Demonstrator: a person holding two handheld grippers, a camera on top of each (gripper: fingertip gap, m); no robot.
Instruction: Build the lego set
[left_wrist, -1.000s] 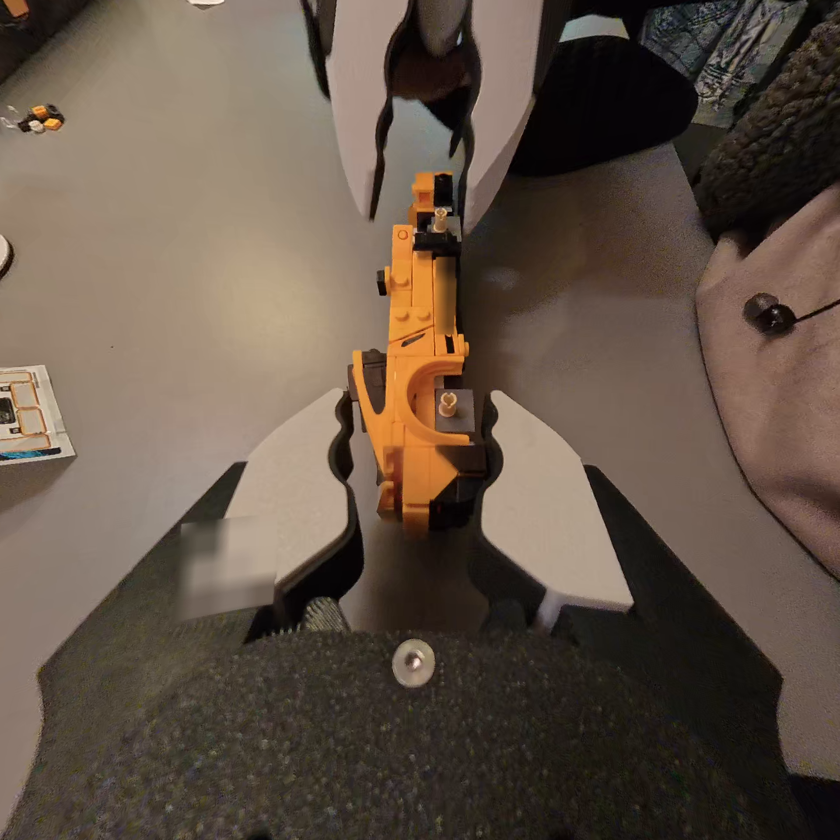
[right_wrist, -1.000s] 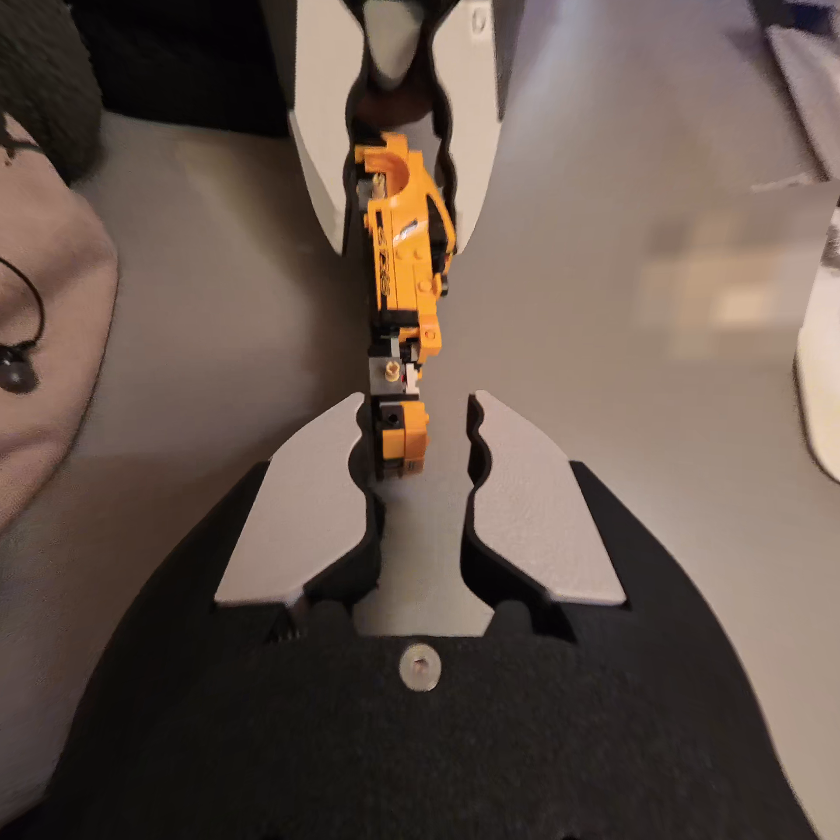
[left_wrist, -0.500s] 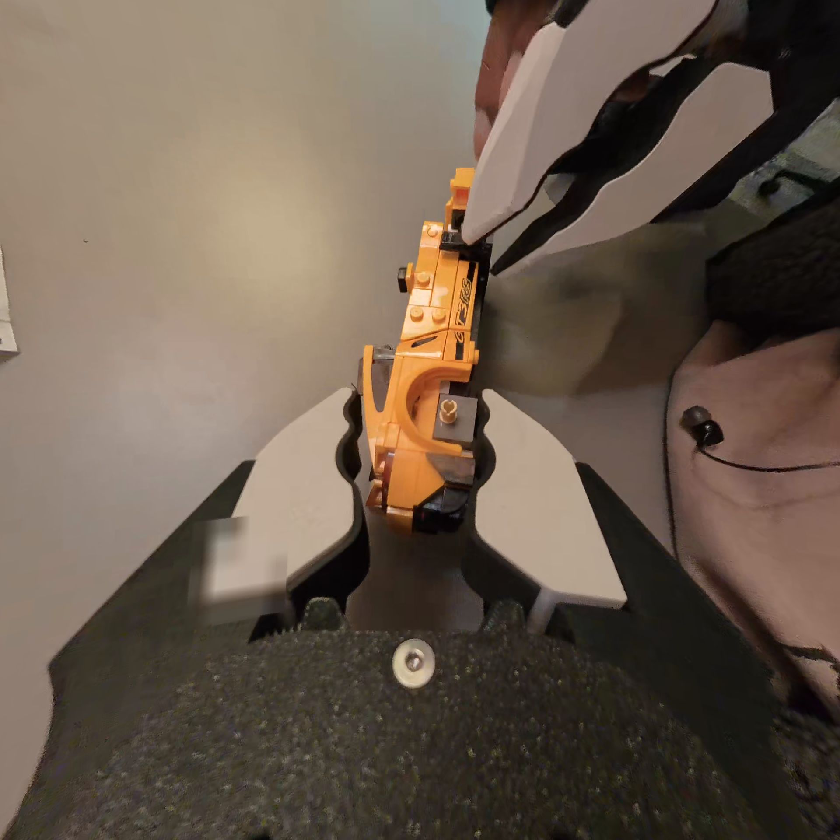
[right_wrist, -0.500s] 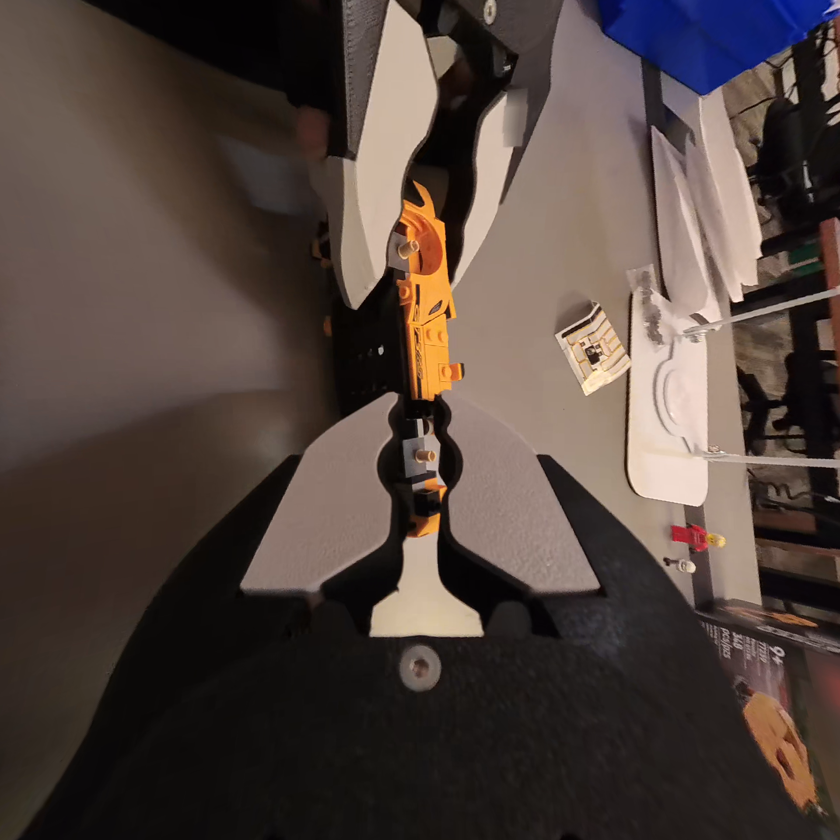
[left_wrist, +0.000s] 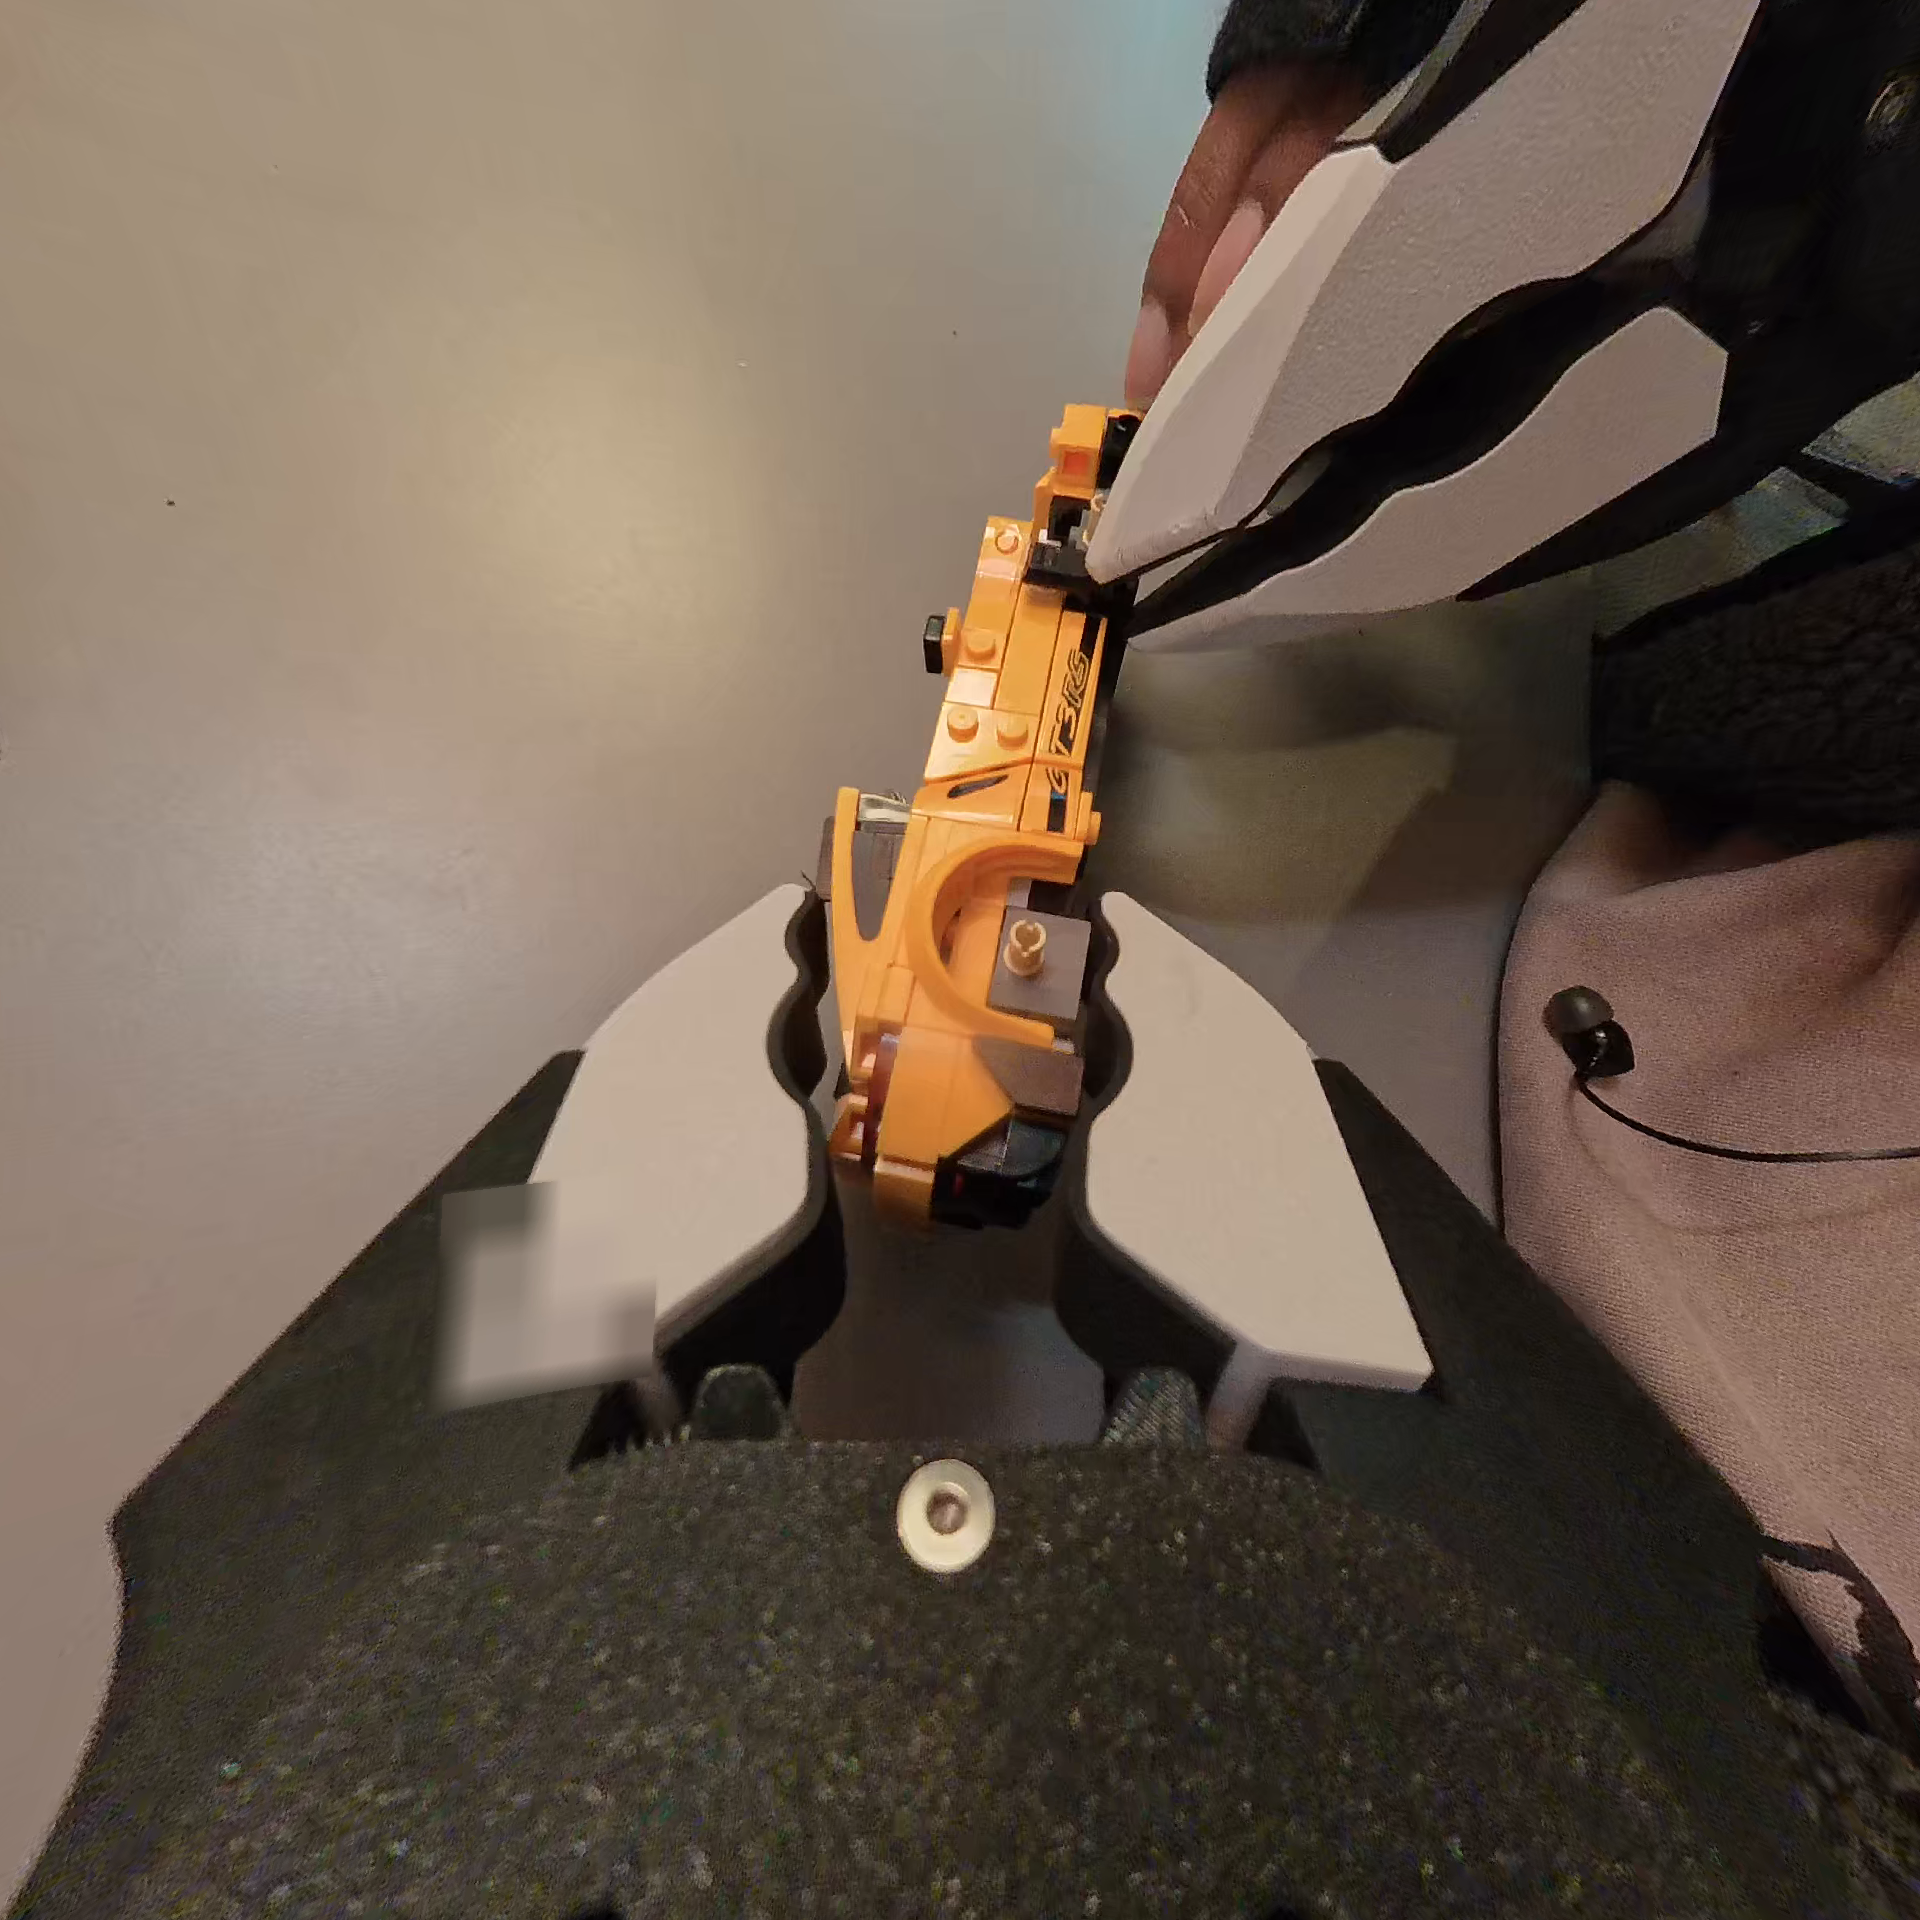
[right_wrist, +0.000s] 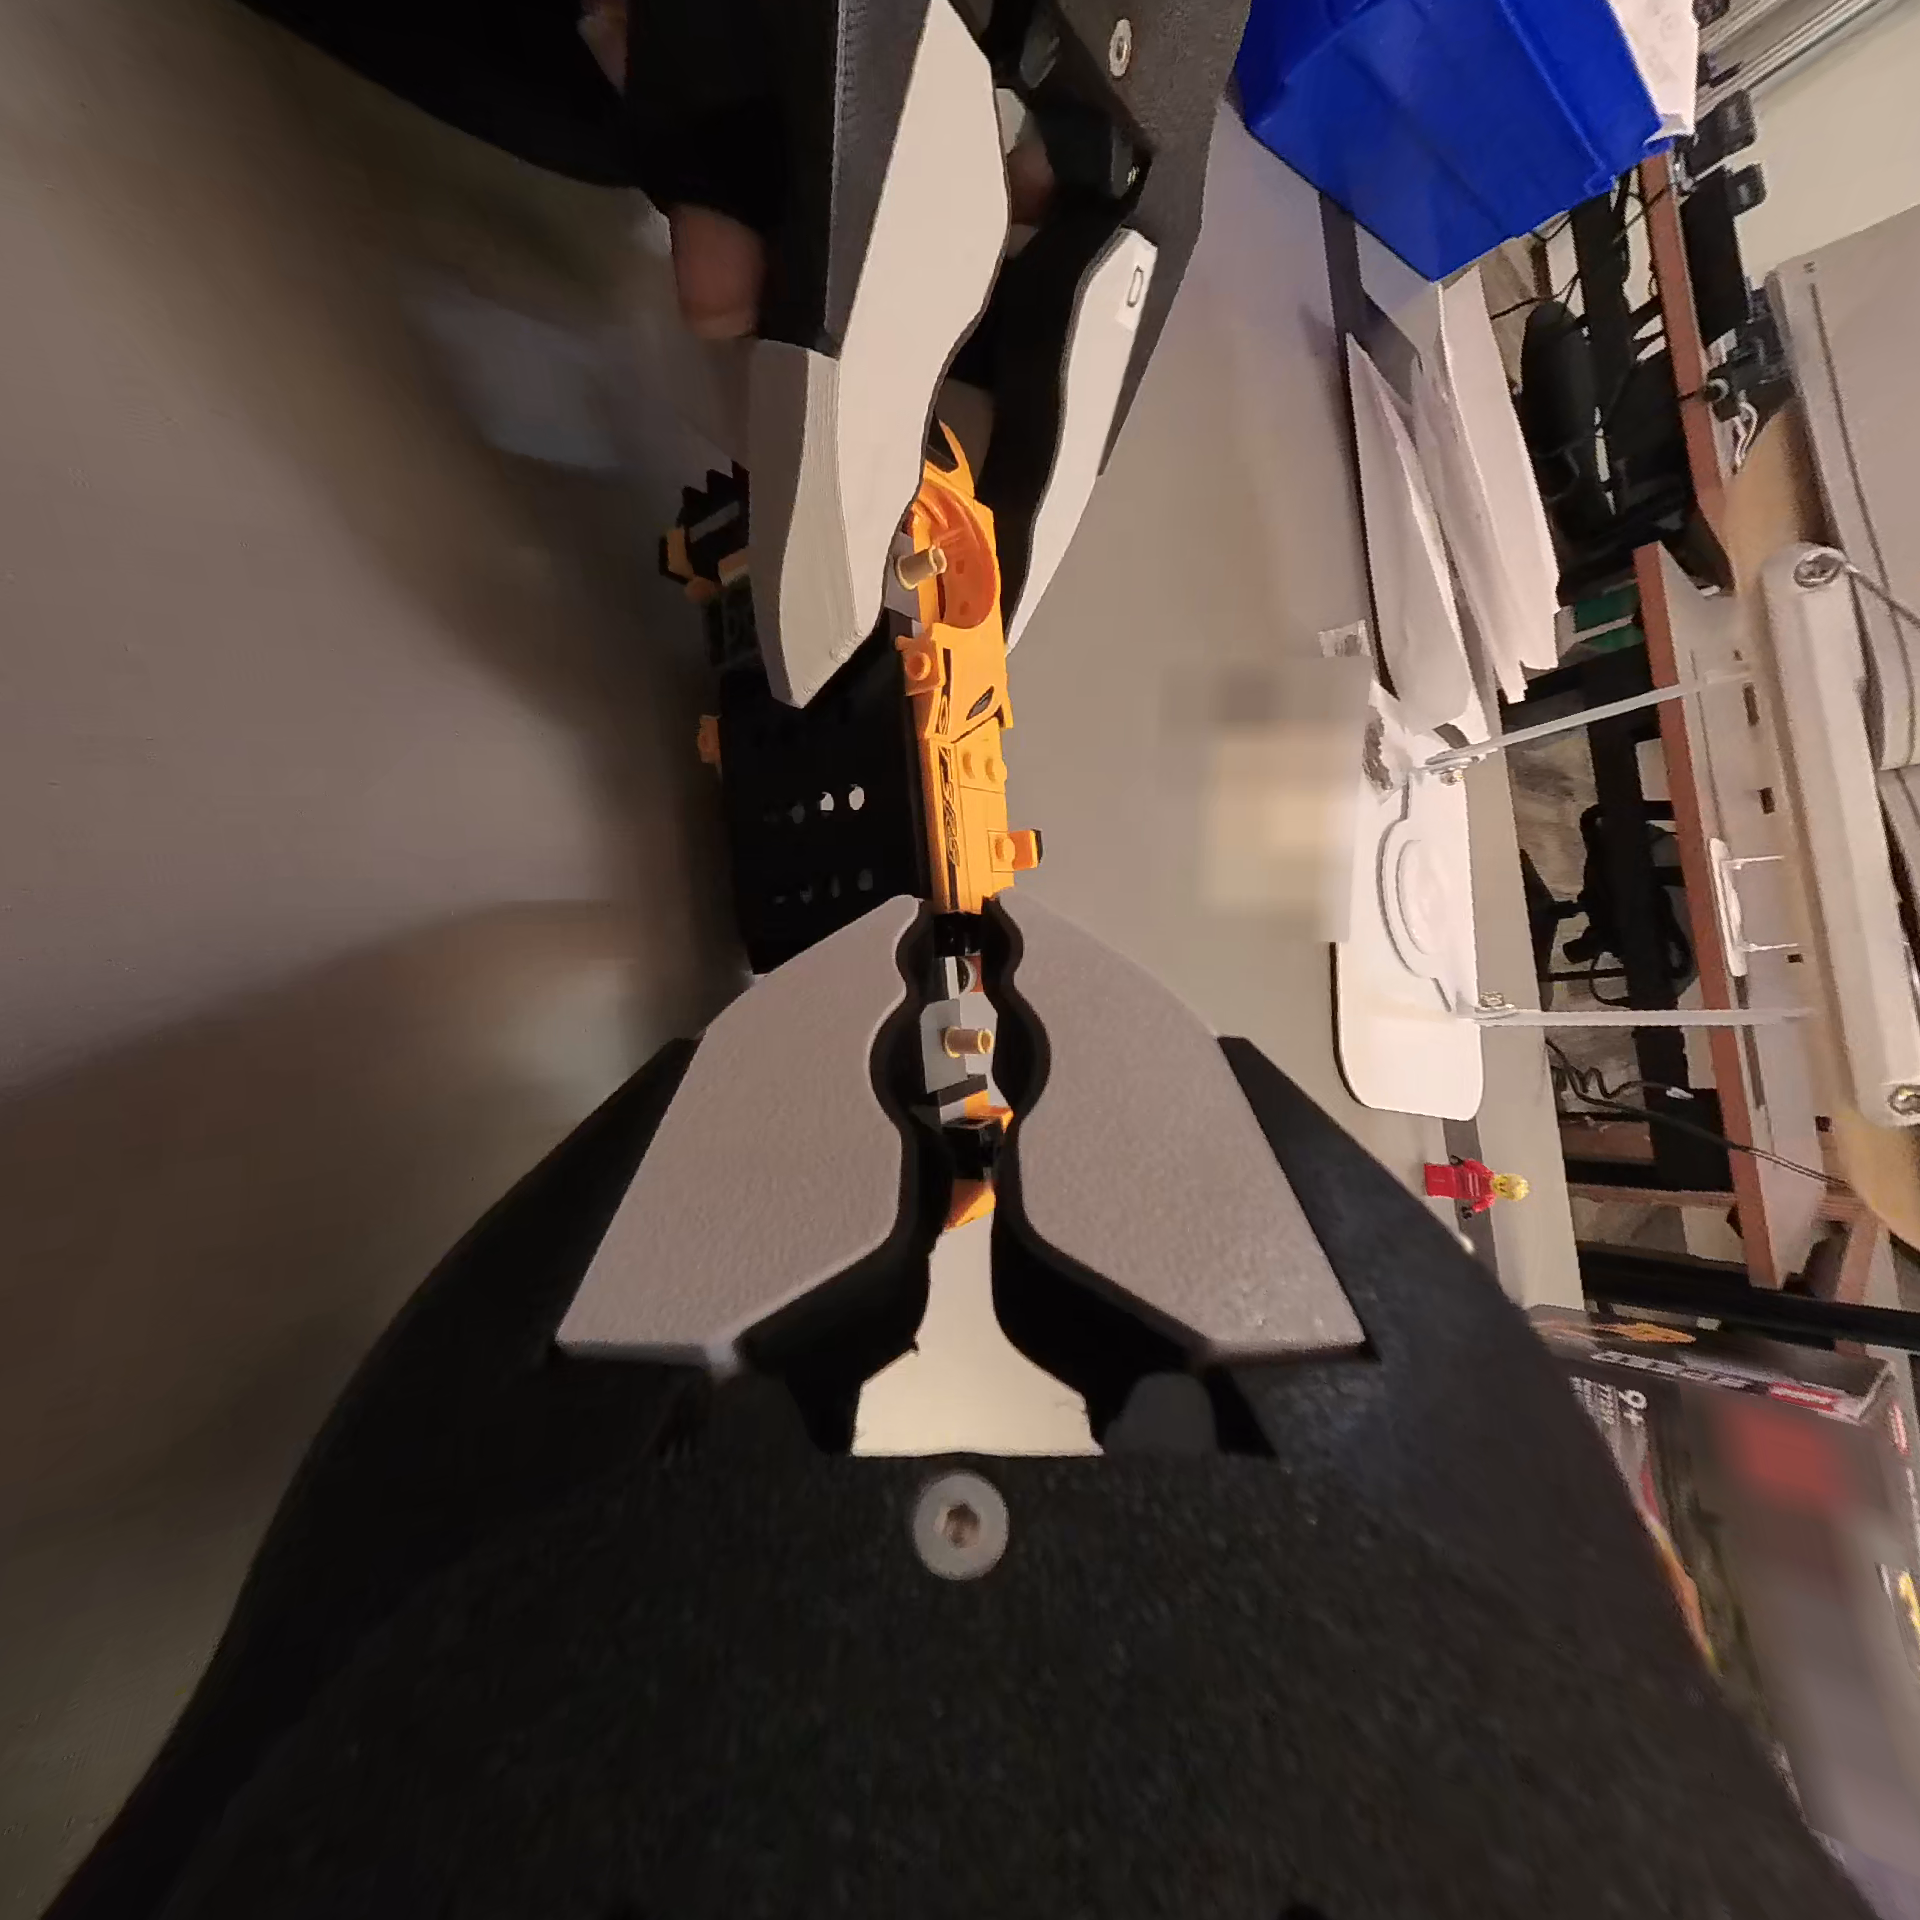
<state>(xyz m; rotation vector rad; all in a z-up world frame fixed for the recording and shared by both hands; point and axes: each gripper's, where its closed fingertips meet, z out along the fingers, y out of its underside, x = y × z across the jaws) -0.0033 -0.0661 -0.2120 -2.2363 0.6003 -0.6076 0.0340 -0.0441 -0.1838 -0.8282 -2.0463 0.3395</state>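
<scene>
Overhead, blue bin (right_wrist: 1455, 114) above grey table (right_wrist: 312, 623).

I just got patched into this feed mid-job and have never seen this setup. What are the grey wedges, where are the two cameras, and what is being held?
No robot arm here: a person holds a two-finger gripper in each hand, each carrying a camera that looks along its fingers. The grey wedges are those fingers.

In the left wrist view, the left gripper is shut on one end of the orange lego car. The right gripper, seen in its own view, is shut on the other end.

On the grey table behind lie white papers, a red minifigure, a blue bin and the set's box.
</scene>
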